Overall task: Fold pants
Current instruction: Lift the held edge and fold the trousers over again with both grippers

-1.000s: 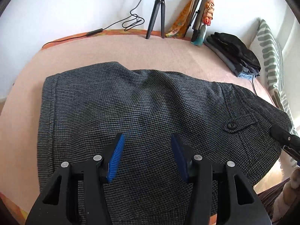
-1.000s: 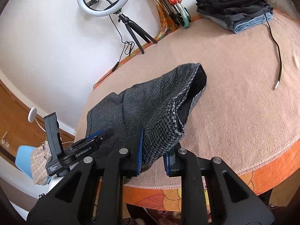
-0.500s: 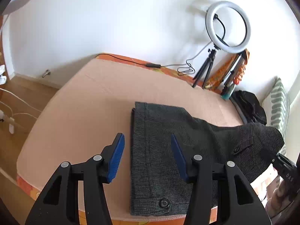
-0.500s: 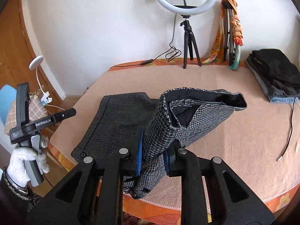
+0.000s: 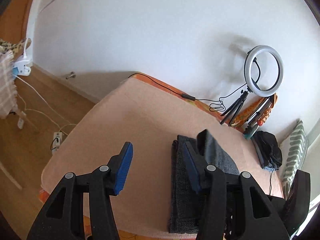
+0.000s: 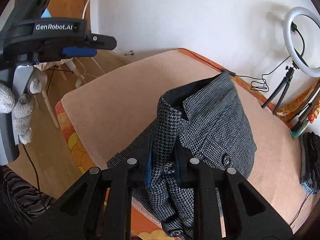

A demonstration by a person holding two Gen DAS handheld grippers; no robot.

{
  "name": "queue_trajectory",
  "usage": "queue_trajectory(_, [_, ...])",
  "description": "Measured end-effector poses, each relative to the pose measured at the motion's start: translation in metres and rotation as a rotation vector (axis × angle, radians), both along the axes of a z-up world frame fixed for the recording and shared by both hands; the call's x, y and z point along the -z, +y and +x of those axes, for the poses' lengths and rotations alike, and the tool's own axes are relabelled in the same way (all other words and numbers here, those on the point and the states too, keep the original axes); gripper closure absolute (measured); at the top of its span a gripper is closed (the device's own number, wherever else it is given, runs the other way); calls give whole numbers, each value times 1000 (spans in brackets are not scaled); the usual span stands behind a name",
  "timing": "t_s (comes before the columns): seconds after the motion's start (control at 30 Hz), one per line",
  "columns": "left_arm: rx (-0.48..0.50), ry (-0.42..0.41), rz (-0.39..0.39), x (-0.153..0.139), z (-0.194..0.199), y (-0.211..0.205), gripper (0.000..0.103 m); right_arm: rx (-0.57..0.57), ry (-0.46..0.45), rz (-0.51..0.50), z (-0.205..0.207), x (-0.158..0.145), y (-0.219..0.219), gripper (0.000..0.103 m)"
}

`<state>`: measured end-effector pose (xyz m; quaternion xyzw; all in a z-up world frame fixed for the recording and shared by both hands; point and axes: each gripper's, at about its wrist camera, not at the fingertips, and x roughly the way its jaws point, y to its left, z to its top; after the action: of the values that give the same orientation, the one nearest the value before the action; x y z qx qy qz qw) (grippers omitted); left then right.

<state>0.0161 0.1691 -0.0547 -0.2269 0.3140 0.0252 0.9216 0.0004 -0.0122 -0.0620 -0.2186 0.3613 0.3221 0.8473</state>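
The pants (image 6: 216, 124) are dark grey houndstooth and lie on the pink-covered table (image 6: 120, 96). My right gripper (image 6: 163, 166) is shut on a bunched fold of the waist end and holds it lifted and folded over toward the left. In the left wrist view the pants (image 5: 181, 180) show as a narrow folded strip with the raised end above it. My left gripper (image 5: 158, 170) is open and empty, above the table to the left of the pants. It also shows at the upper left of the right wrist view (image 6: 80, 51).
A ring light on a tripod (image 5: 264, 71) with its black cable (image 5: 188, 97) stands at the table's far edge. A stack of folded dark clothes (image 5: 268, 150) lies at the far right, beside a striped cushion (image 5: 296, 152). Wooden floor with white cables (image 5: 40, 108) lies left.
My right gripper has lifted the pants' waist end and carried it leftward over the rest. My left gripper has pulled back up off the pants and swung left, staying open.
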Motion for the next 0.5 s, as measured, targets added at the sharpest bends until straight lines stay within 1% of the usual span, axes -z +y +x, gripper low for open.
queue_trajectory(0.1, [-11,7,5,3,-3,5,53,-33,16,-34,-1,18,21,84])
queue_trajectory(0.27, [-26,13,3,5,-6,14,53,-72,59,-17,0,32,33,84])
queue_trajectory(0.33, [-20,19,1,6,-6,13,53,-99,91,-8,2,36,33,83])
queue_trajectory(0.4, [-7,21,3,6,-6,10,53,-140,119,9,2,38,31,77])
queue_trajectory(0.43, [1,21,8,5,-6,8,53,-160,141,27,2,36,28,70])
queue_trajectory(0.47, [10,21,10,5,-6,5,53,-177,169,55,1,34,24,66])
queue_trajectory(0.5, [22,22,8,4,-6,2,53,-196,200,93,1,29,17,65])
